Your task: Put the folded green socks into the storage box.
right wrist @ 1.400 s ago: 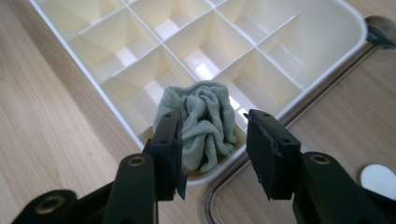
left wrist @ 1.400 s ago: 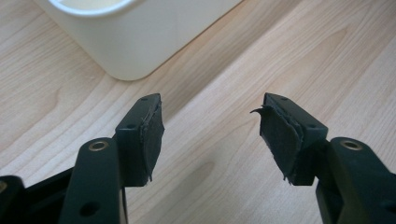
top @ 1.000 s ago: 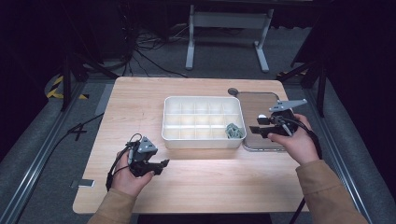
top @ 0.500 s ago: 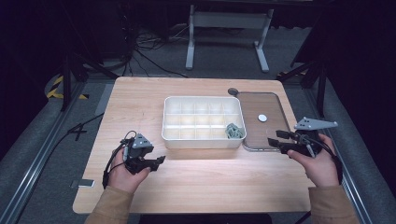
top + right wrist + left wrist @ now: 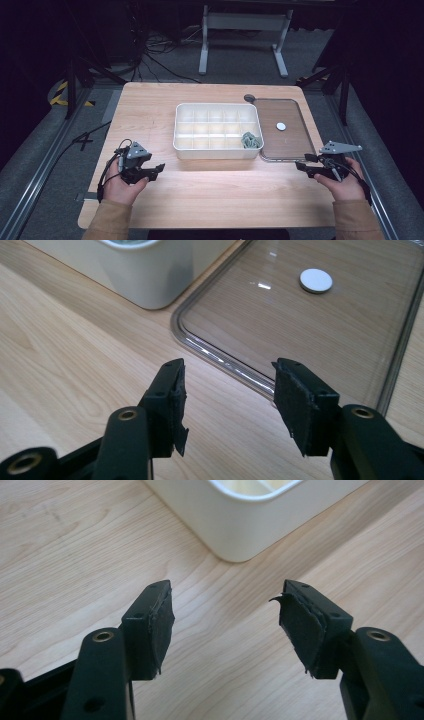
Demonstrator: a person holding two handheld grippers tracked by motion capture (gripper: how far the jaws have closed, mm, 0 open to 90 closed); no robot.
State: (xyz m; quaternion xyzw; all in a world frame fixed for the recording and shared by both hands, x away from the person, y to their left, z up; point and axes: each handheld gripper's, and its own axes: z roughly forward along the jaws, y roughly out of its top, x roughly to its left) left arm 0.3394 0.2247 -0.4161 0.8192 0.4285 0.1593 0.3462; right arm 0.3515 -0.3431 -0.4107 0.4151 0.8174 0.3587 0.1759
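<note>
Spanning pale wood, the table (image 5: 150, 110) stands amid dark grey flooring (image 5: 45, 150)

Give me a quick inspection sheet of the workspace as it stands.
Surface: wooden table, bare at the front.
Job's things: white divided box mid-table, a grey tangle in its near right compartment; clear tray beside it holds a small white disc.
Clutter: nothing seen.
Grippers: left gripper open, empty, near the box corner; right gripper open, empty, off the tray's near edge.
Cables: one trails from each gripper; more on the floor behind.
Surroundings: dark room, metal stand behind the table.
</note>
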